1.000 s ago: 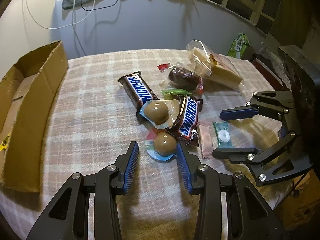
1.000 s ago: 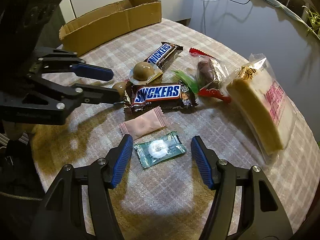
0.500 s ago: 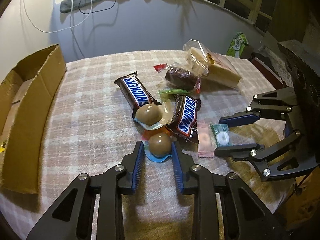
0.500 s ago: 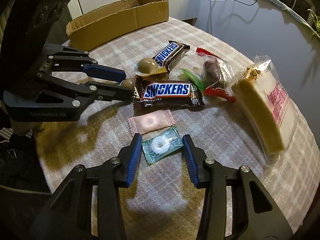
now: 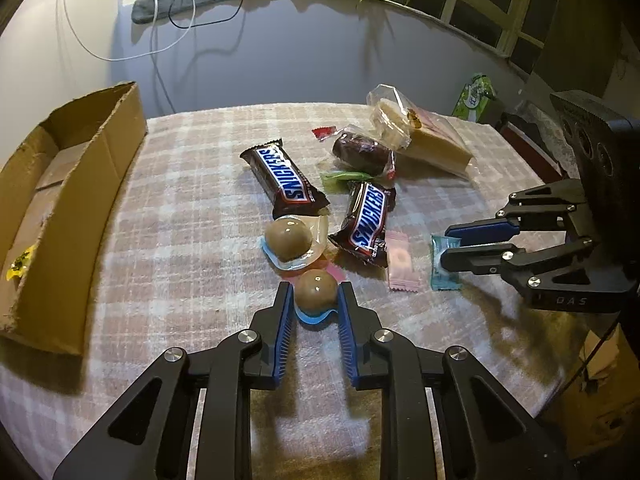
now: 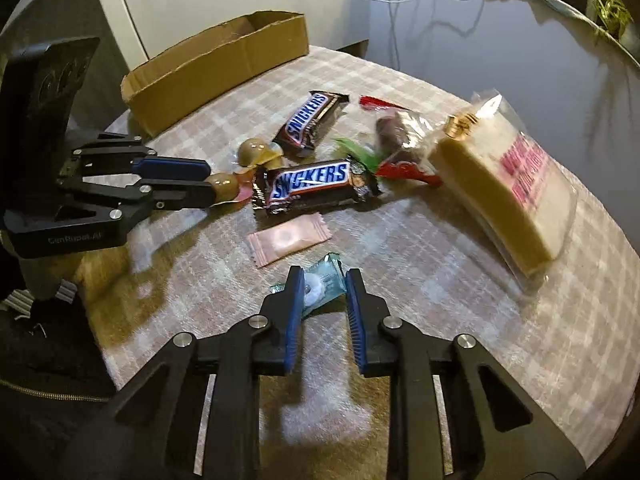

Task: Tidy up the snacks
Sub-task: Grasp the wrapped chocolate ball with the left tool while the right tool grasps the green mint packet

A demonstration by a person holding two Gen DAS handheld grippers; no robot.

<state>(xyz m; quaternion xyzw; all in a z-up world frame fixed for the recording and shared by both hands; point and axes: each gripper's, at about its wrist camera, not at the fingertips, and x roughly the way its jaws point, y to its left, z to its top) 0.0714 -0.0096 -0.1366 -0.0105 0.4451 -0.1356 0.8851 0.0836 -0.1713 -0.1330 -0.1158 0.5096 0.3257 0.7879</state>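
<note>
on the checked table (image 5: 180, 184), the left gripper (image 5: 314, 300) has its jaws just closed on a chocolate ball cup (image 5: 316, 289); the right gripper (image 6: 320, 284) has just pinched a green mint candy (image 6: 320, 280) (wrapper crumpled). the cardboard box (image 5: 80, 208) sits apart.

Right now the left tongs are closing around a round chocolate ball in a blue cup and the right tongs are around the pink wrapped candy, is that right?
Not quite. The right tongs have been closing around the green-wrapped mint, not the pink wrapped candy, which lies untouched just beyond, as the right wrist view shows. The rest holds: the left tongs have been closing around the chocolate ball in its blue cup.
</note>
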